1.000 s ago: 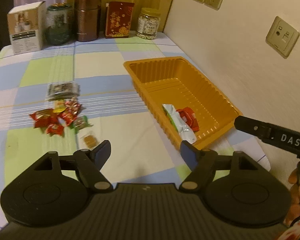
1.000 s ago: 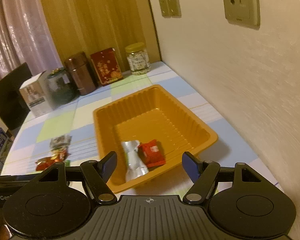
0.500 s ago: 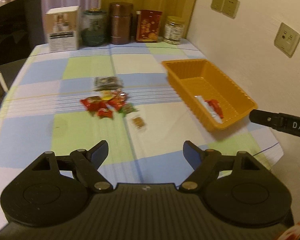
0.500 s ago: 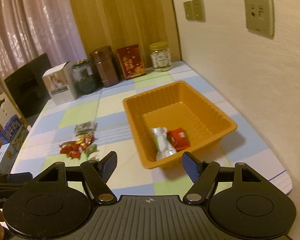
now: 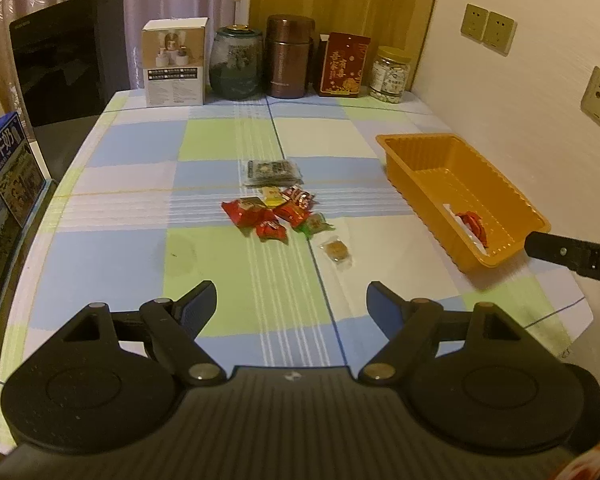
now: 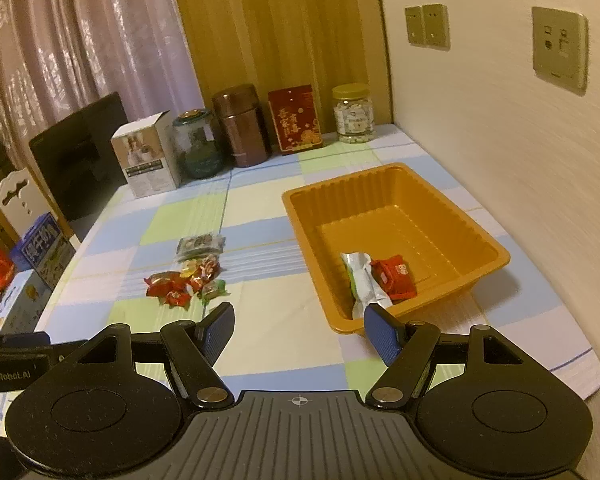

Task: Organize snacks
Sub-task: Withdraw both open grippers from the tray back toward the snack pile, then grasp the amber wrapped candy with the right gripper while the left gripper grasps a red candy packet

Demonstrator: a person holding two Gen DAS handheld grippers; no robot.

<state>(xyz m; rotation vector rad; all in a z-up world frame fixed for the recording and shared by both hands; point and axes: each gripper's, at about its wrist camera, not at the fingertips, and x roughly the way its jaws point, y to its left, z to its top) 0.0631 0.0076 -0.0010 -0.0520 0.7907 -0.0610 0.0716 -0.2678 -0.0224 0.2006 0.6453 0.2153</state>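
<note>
An orange tray (image 5: 428,145) (image 6: 496,264) stands at the table's right side by the wall. It holds a silver-green packet (image 6: 364,280) and a red packet (image 6: 394,274) (image 5: 474,224). A pile of small wrapped snacks (image 5: 276,212) (image 6: 184,280) lies in the table's middle, with a dark packet (image 5: 274,172) behind it and a clear-wrapped brown snack (image 5: 337,251) in front. My left gripper (image 5: 290,306) is open and empty, high above the near table edge. My right gripper (image 6: 298,328) is open and empty, near the tray's front corner.
A white box (image 5: 175,66), a glass jar (image 5: 234,64), a brown canister (image 5: 289,56), a red box (image 5: 345,65) and a pill jar (image 5: 390,74) line the back edge. Milk cartons (image 5: 4,184) stand off the left side. The wall is at the right.
Both grippers have pulled back and up from the tray and table, so the whole table now shows. Both stay open. The snacks have not moved.
</note>
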